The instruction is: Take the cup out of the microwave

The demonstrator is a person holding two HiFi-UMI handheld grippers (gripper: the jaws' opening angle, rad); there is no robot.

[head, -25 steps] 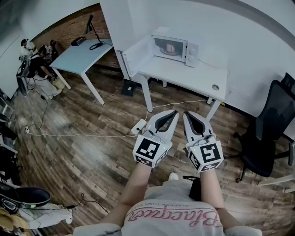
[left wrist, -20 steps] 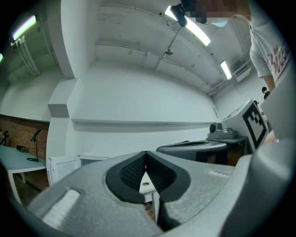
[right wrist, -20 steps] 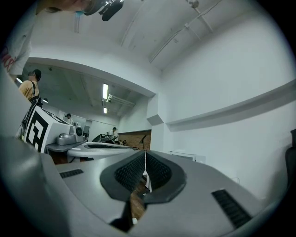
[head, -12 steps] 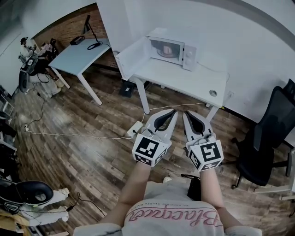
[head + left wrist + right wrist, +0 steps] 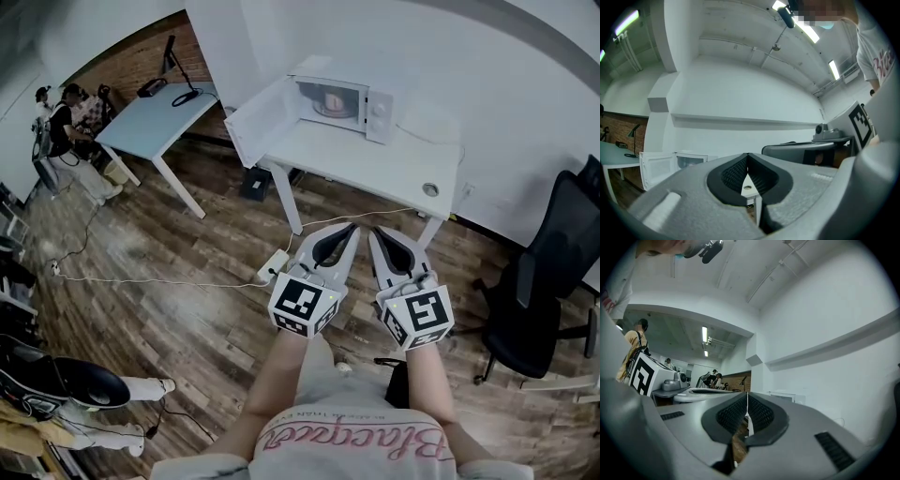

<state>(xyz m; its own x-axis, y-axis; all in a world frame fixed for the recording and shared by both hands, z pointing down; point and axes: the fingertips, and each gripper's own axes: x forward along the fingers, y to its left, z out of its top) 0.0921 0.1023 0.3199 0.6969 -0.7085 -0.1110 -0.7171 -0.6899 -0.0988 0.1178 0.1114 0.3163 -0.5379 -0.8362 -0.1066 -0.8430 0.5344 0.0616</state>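
Pinkish cup [image 5: 335, 97] sits inside open-doored microwave [image 5: 380, 112] on white table [image 5: 375, 169], well ahead of you. Left gripper [image 5: 351, 231] and right gripper [image 5: 377, 232]: both closed, empty. Cup probably rigid, light, smooth, breakable. Pinch side wall near rim, gently.

Open wooden floor [image 5: 187, 309] lies between the white bench [image 5: 375, 169] and the 2 closed claws, the left claw [image 5: 353, 229] and the right claw [image 5: 377, 232]. Only a power strip [image 5: 274, 266] and its cable [image 5: 159, 278] lie on that floor, near the bench legs. The door [image 5: 255, 120] of the microwave [image 5: 380, 111] stands swung wide to the left, leaving the cavity mouth unblocked. The bench top before it is bare. A black chair [image 5: 548, 272] stands at right, and a second bench [image 5: 150, 117] stands well apart at left.
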